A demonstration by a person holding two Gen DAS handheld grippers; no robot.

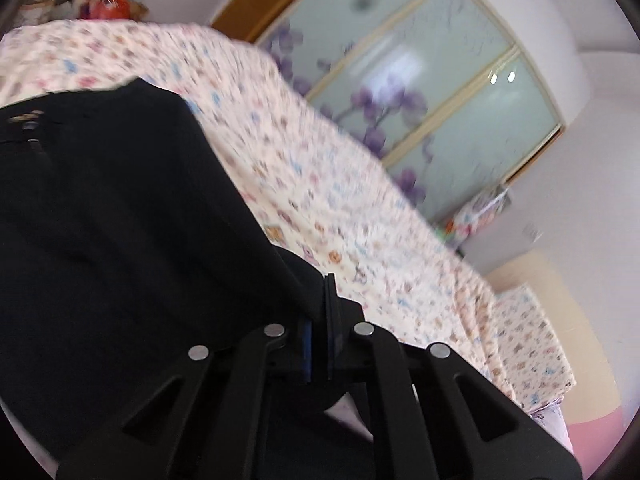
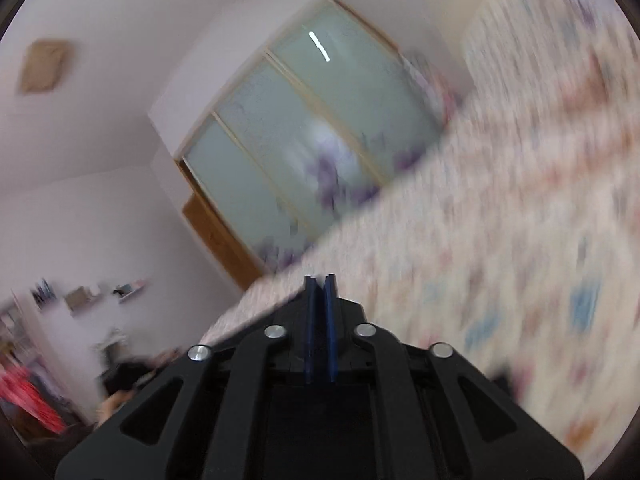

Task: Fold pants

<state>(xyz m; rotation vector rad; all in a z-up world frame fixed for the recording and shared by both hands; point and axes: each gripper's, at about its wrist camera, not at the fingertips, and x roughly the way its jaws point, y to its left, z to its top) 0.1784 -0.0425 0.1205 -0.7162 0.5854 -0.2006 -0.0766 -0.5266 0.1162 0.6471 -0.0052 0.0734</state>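
Your left tongs are clamped shut on an edge of the black fabric pants, which hang leftward from them over the floral-sheeted bed, while your right tongs are closed, apparently empty, with no pants in their view.

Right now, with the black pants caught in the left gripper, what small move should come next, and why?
Probably carry the left gripper across the bed to lay the pants over themselves: its jaws pinch the fabric's edge, the rest lies flat.
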